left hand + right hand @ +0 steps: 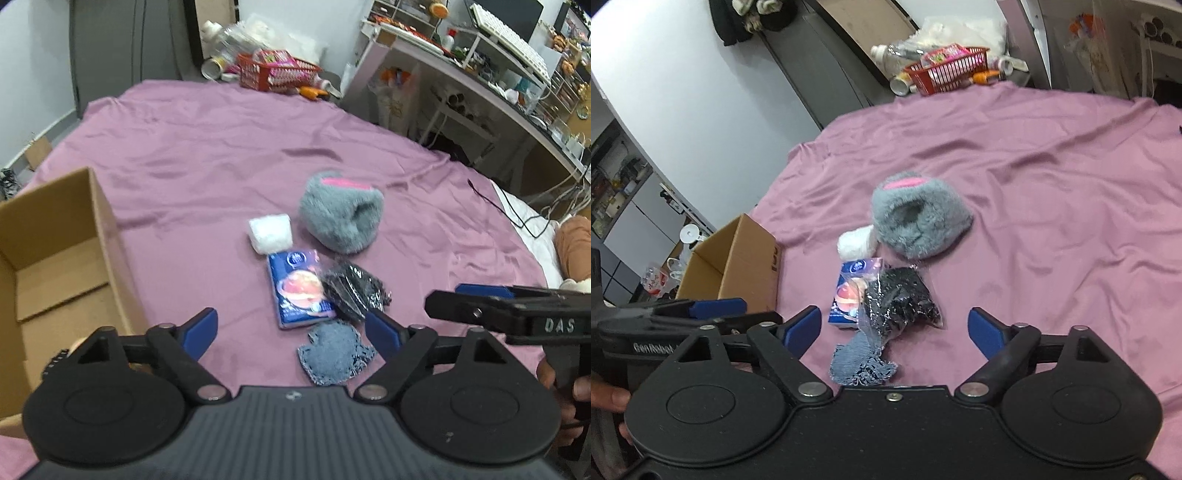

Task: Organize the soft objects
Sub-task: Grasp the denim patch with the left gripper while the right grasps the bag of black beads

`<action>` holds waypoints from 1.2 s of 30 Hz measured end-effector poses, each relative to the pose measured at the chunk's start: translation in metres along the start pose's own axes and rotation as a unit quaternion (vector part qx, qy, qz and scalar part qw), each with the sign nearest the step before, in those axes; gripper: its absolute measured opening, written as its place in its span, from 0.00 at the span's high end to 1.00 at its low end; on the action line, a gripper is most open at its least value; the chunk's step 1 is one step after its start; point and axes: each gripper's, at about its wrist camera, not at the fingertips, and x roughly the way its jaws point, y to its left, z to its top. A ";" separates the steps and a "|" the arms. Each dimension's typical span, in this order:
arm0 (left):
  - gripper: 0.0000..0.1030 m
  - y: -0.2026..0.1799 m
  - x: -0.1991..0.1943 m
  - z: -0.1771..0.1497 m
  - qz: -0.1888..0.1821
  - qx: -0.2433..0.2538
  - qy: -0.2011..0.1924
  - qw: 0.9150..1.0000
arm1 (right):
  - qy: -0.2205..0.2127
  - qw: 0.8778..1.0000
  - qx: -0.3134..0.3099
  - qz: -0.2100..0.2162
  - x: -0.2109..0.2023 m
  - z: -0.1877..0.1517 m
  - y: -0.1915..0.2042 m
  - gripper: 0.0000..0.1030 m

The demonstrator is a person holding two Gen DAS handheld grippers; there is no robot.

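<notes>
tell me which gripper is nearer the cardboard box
Left. The left gripper hangs open right beside the cardboard box, at its near corner. The right gripper, also open, sits farther off, beyond the left one.

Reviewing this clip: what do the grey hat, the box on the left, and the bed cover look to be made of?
Grey hat: looks like fuzzy plush or faux fur, matte, with visible loose pile and a pink patch. Box: plain brown corrugated cardboard, judging by its dull surface and folded flaps. Bed cover: purple woven fabric, possibly satin-like, since its wrinkles carry a soft sheen.
</notes>
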 end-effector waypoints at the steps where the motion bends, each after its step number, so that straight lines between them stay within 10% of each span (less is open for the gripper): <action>1: 0.21 0.001 0.005 -0.002 -0.005 -0.003 0.004 1.000 | 0.001 1.000 0.001 -0.003 0.002 0.000 0.000 0.19; 19: 0.42 0.006 0.078 -0.025 -0.060 -0.069 0.062 0.994 | 0.013 0.999 -0.007 -0.036 0.036 0.000 -0.003 0.22; 24: 0.68 0.008 0.080 -0.030 -0.082 -0.088 0.060 0.991 | 0.011 0.999 -0.027 -0.031 0.049 0.001 0.002 0.25; 36: 0.73 0.011 0.071 -0.033 -0.087 -0.097 0.049 0.990 | 0.011 0.999 -0.032 -0.028 0.071 0.005 0.006 0.34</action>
